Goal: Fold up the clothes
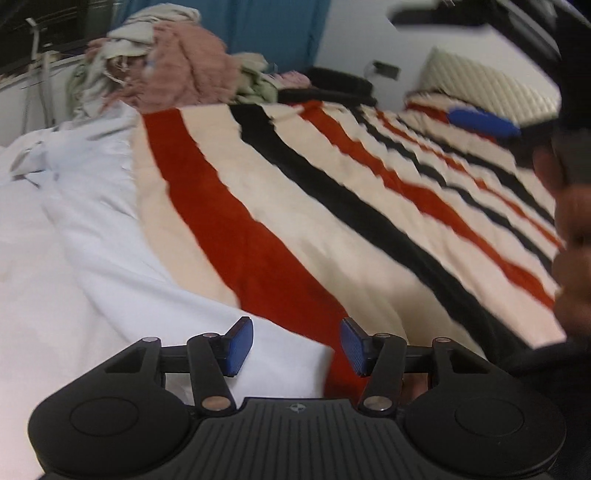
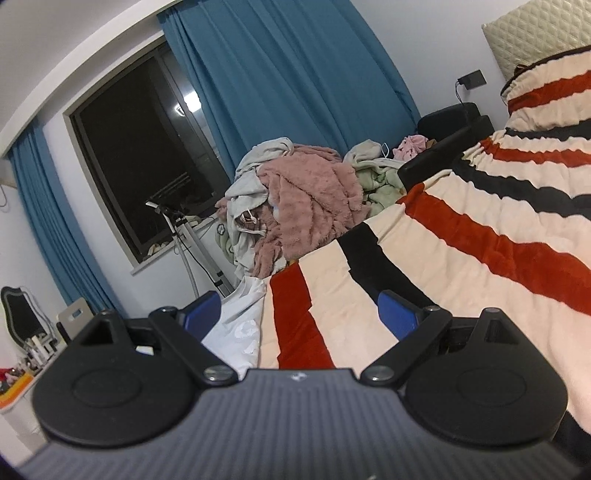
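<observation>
A white garment [image 1: 74, 229] lies spread and wrinkled on the left part of a bed, over a cream blanket with red and black stripes [image 1: 332, 206]. My left gripper [image 1: 297, 347] is open and empty, just above the garment's near edge where it meets the blanket. In the right wrist view the white garment [image 2: 240, 325] shows with a pale print, and my right gripper [image 2: 299, 314] is open and empty above its edge and the blanket [image 2: 480, 240]. The right gripper's blue finger [image 1: 484, 122] shows blurred at the far right of the left wrist view.
A heap of pink, beige and pale green clothes [image 2: 295, 199] is piled at the far end of the bed, also in the left wrist view [image 1: 166, 66]. Blue curtains [image 2: 295, 74], a dark window [image 2: 140, 155] and a quilted headboard [image 2: 535, 33] stand behind. A hand [image 1: 572, 240] is at the right edge.
</observation>
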A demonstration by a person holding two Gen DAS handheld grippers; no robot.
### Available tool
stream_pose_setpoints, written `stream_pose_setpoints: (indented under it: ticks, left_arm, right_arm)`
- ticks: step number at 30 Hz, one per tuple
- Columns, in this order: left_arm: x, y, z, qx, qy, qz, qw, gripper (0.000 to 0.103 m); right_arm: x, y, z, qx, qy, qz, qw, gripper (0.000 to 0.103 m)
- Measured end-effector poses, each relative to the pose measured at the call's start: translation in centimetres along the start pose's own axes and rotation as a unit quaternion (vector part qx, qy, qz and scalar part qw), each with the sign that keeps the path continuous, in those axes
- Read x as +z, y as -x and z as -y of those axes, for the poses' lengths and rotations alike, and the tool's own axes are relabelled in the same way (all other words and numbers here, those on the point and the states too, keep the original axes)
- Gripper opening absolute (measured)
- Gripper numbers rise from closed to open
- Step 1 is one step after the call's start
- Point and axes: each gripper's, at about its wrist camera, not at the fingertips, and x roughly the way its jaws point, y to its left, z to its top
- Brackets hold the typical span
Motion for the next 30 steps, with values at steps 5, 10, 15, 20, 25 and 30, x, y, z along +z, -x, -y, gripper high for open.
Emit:
stream_pose_setpoints:
  ticks: [5, 10, 15, 20, 25, 30]
  left_arm:
    - [-1.4, -3.0, 1.0, 0.033, -0.030, -0.019, 0.9988, 0.016]
    - [-1.3, 1.8, -1.5, 0.056, 0.036, 0.063, 0.9958, 0.008]
    - [-2.3, 11.2, -4.7, 0.050, 0.127, 0.136, 0.9812, 0.008]
    - [-6.5, 16.9, -7.7, 0.093, 0.204, 0.130, 0.9657, 0.008]
    - [-9.9, 16.8, -10.7, 0.148, 0.253, 0.063, 0.9540, 0.007]
    - [-11.1, 15.3, -12.5, 0.176, 0.256, 0.020, 0.9504, 0.008]
  right_arm:
    - [-0.4, -0.7, 0.2, -0.011, 0.004, -0.011, 1.000, 0.093]
    - [-0.7, -1.1, 0.1, -0.020, 0.011, -0.018, 1.000, 0.093]
    - [-0.9, -0.6, -0.5, -0.022, 0.022, -0.017, 0.999, 0.093]
    - [-1.7, -0.6, -2.3, 0.001, 0.047, -0.032, 0.998, 0.093]
    - [-3.0, -0.5, -4.4, 0.017, 0.085, -0.053, 0.995, 0.093]
    - [-4.4, -0.3, -6.6, 0.033, 0.123, -0.074, 0.989, 0.093]
